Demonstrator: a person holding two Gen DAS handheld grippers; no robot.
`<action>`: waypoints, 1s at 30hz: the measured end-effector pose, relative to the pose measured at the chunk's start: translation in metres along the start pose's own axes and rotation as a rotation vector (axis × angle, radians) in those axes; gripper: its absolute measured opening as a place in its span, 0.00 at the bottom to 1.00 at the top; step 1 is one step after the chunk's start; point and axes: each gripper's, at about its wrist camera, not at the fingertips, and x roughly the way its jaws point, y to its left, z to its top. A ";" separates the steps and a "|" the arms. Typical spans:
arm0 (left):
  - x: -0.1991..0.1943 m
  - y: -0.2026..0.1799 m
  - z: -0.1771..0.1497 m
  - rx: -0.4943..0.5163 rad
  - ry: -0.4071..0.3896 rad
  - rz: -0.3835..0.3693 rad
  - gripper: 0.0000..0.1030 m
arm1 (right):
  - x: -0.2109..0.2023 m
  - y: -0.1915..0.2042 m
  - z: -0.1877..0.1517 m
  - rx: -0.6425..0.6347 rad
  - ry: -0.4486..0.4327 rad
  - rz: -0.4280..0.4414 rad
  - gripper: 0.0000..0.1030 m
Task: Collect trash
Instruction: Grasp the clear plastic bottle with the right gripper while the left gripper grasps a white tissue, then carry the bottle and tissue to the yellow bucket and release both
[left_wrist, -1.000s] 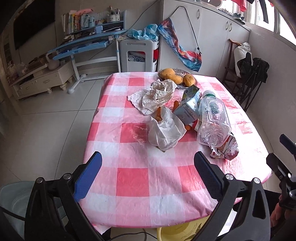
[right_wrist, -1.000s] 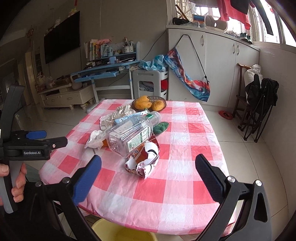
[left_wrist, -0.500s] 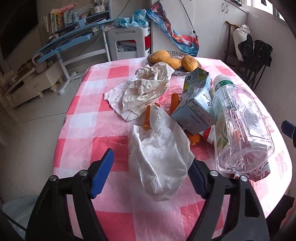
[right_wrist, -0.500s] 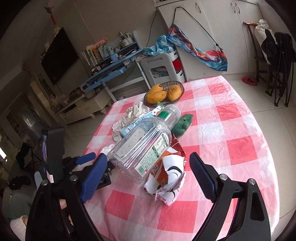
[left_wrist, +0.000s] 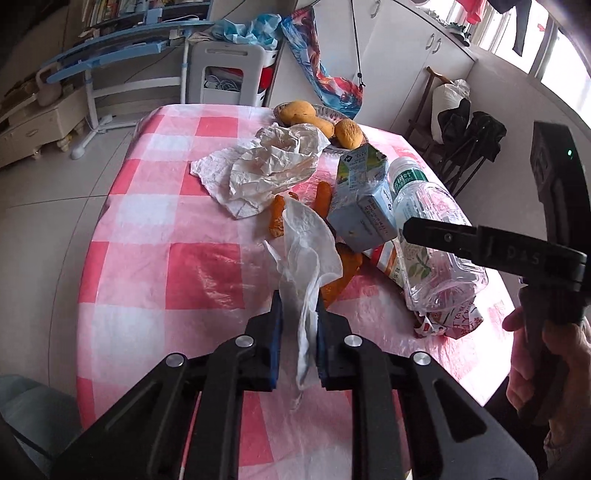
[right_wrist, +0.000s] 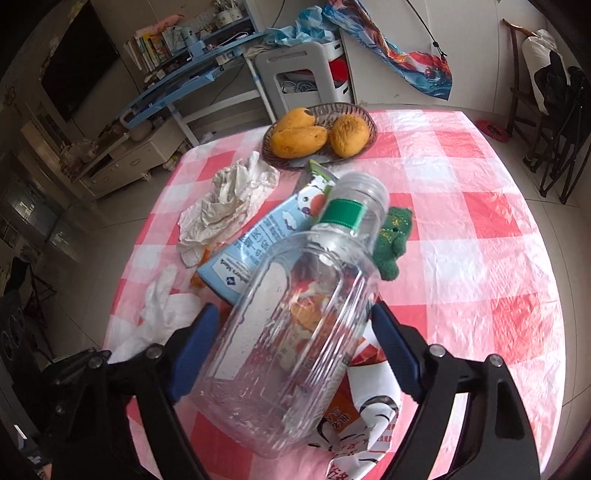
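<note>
My left gripper (left_wrist: 298, 332) is shut on a white tissue (left_wrist: 306, 254) that lies over orange peels (left_wrist: 277, 218) on the pink checked table (left_wrist: 155, 251). My right gripper (right_wrist: 295, 343) is open with its blue pads on either side of a clear plastic bottle (right_wrist: 295, 332) lying on its side; the pads look close to its walls. The bottle also shows in the left wrist view (left_wrist: 428, 236). A blue carton (left_wrist: 362, 203), a crumpled wrapper (right_wrist: 369, 417) under the bottle and a crumpled paper wad (left_wrist: 266, 166) lie beside them.
A basket of mangoes (right_wrist: 317, 136) stands at the table's far end. A small green knitted toy (right_wrist: 391, 240) lies right of the bottle neck. A pale bin (left_wrist: 29, 410) stands on the floor at lower left. Chairs and cabinets line the right wall.
My left gripper moved in and shut on the white tissue. My right gripper moved forward and down so its open jaws now straddle the plastic bottle.
</note>
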 end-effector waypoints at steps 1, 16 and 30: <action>-0.004 0.004 -0.002 -0.007 -0.004 -0.007 0.15 | -0.003 -0.007 -0.001 0.008 0.003 0.018 0.67; -0.042 -0.004 -0.007 -0.028 -0.054 -0.026 0.15 | -0.049 -0.039 -0.035 0.227 -0.102 0.349 0.55; -0.058 -0.013 -0.055 0.001 -0.042 0.118 0.15 | -0.018 0.036 -0.069 -0.187 0.010 0.059 0.60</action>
